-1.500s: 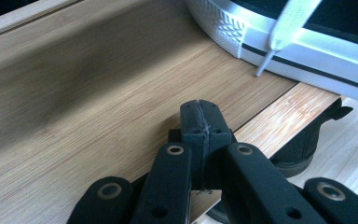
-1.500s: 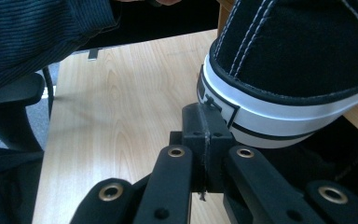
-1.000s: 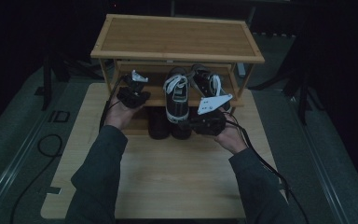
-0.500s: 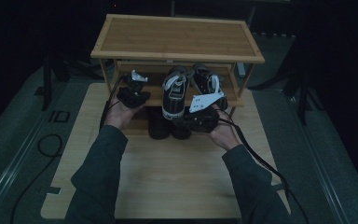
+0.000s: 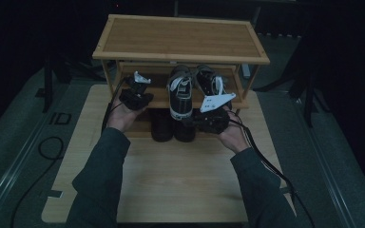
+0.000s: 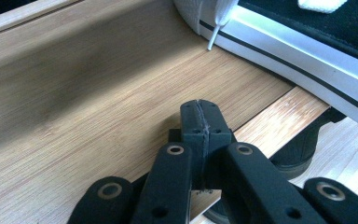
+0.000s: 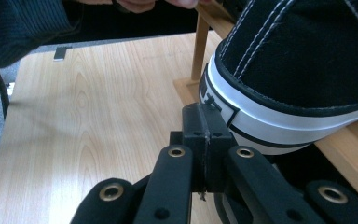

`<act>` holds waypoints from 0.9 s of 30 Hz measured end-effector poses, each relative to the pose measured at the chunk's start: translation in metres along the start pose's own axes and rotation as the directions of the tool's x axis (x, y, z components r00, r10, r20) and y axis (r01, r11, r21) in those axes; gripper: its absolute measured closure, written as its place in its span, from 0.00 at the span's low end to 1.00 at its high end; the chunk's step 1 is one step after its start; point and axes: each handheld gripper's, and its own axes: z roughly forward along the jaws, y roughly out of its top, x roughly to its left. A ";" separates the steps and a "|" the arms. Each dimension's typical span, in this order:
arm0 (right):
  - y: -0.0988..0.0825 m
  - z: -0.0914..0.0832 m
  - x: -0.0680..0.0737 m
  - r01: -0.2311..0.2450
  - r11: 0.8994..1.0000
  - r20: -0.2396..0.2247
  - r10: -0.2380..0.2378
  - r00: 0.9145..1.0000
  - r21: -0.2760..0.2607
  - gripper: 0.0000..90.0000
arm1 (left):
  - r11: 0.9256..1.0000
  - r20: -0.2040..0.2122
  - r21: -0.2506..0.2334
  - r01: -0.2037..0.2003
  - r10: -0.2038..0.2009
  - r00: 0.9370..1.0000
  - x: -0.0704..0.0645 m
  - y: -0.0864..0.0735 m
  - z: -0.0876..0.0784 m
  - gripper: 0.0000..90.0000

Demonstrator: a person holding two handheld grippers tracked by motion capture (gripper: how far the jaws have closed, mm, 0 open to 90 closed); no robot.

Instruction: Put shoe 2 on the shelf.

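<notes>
Right gripper (image 7: 204, 122): jaws pressed together, nothing between them, tips at the heel of the black canvas sneaker with white rubber sole and white laces (image 5: 180, 95). The sneaker rests on the middle shelf of the bamboo shoe rack (image 5: 180, 35), heel overhanging toward the person, toe pointing into the rack, long axis front to back. Since a second ago the right gripper has shifted left, toward that heel. Left gripper (image 6: 200, 122): jaws closed and empty over the shelf board; unchanged. The rack stands on the light wooden counter (image 5: 171, 180).

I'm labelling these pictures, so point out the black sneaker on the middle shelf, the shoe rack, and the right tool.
black sneaker (image 5: 180, 92), high view, white laces.
shoe rack (image 5: 180, 38), high view, top board.
right tool (image 7: 205, 128), right gripper view, closed tips.
</notes>
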 end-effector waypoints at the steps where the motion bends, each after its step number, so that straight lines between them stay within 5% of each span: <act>1: -0.001 0.001 0.000 -0.001 1.000 0.000 0.001 1.000 0.004 1.00 | 1.000 -0.002 -0.002 -0.008 0.008 1.000 -0.001 0.000 0.000 1.00; 7: -0.002 0.002 0.001 -0.009 1.000 0.003 0.009 1.000 -0.010 1.00 | 0.997 -0.034 0.044 -0.062 0.063 0.997 -0.002 0.003 -0.002 1.00; 17: 0.001 0.001 0.002 -0.027 0.998 -0.031 0.026 0.999 -0.057 1.00 | 1.000 0.001 -0.013 -0.012 0.012 1.000 -0.012 0.007 0.007 1.00; 24: 0.004 0.003 0.001 -0.015 0.999 -0.016 0.015 1.000 -0.036 1.00 | 0.999 0.019 -0.032 -0.021 0.021 1.000 -0.015 0.008 0.010 1.00; 27: 0.004 0.005 0.003 0.008 0.999 0.003 -0.008 1.000 -0.039 1.00 | 0.999 0.032 -0.031 0.015 -0.014 0.999 -0.013 0.007 0.011 1.00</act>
